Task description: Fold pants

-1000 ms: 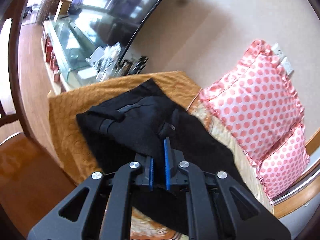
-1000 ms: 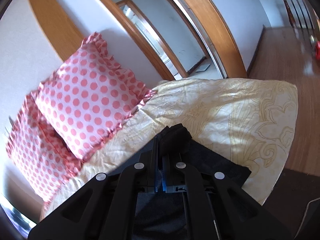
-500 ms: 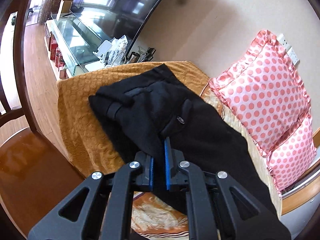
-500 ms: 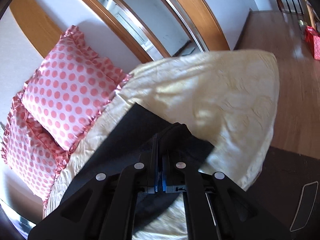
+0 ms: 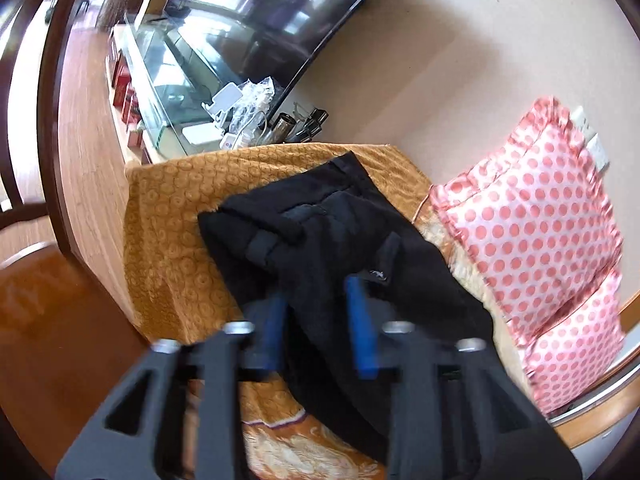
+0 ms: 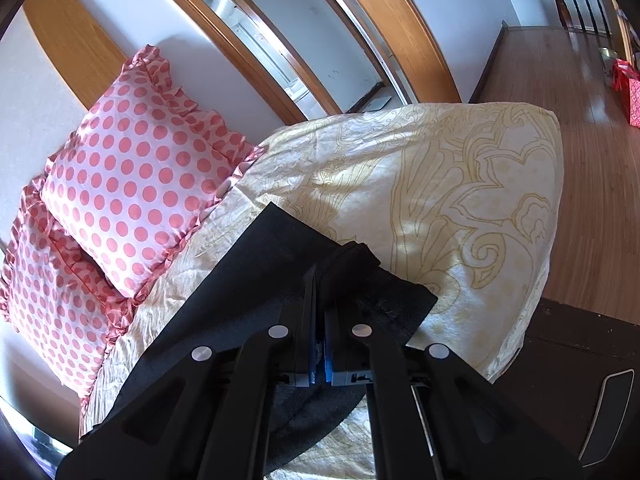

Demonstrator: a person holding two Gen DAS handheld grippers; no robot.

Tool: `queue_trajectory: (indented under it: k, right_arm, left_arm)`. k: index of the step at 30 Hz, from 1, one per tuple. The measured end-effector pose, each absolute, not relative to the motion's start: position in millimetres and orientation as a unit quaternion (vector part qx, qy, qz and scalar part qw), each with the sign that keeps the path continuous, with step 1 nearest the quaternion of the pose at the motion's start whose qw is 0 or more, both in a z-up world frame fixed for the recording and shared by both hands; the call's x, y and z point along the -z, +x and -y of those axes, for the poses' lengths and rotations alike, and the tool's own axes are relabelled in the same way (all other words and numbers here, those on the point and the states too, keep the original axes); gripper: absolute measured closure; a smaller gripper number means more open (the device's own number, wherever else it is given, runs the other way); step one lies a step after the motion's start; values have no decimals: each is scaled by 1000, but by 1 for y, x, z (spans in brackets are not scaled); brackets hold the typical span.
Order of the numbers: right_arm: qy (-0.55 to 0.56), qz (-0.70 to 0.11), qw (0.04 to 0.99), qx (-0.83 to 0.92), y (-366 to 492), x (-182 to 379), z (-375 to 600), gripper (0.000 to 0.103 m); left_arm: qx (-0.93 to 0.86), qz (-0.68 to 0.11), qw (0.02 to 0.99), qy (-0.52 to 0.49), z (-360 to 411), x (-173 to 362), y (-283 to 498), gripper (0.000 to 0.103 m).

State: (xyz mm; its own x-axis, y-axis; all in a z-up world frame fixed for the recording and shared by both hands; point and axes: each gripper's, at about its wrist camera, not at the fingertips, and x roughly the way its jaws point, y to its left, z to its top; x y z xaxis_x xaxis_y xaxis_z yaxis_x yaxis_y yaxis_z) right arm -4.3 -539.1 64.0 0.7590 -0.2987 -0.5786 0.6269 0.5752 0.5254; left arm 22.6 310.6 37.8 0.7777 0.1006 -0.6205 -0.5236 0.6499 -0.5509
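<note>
A pair of black fabric pants (image 5: 328, 240) was laid lengthwise along a couch, its waist end on an orange patterned cover (image 5: 172, 216) and its leg end (image 6: 256, 280) on a cream cover with gold scrollwork (image 6: 460, 208), just beside two pink polka-dot frilled pillows (image 6: 136, 184). The left gripper (image 5: 320, 320) was seen with its blue-padded jaws opening, dark cloth lying between them but apparently no longer pressed, though that view was blurred. The right gripper (image 6: 320, 280) was clamped together on a bunched fold of the pant leg.
</note>
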Motion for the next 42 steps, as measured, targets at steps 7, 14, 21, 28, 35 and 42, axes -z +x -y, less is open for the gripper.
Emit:
queue_trajectory:
  k: [7, 14, 21, 28, 35, 42]
  right_arm:
    - [371, -219, 861, 269, -2, -67, 541, 100]
    - [375, -183, 874, 248, -3, -87, 544, 101]
    - [387, -228, 851, 273, -10, -51, 546, 100]
    - [331, -255, 863, 286, -13, -60, 534, 77]
    - [209, -220, 873, 381, -22, -100, 503, 49]
    - [92, -253, 963, 10, 85, -144, 367, 49]
  left_arm:
    - [-182, -279, 871, -361, -308, -40, 21, 89]
    - [-177, -269, 879, -353, -309, -53, 20, 92]
    - [-194, -293, 866, -357, -319, -33, 18, 97]
    - [-196, -273, 873, -353, -314, -37, 10, 45]
    - [-254, -203, 902, -282, -292, -70, -18, 23]
    - [-90, -227, 950, -195, -210, -84, 11, 11]
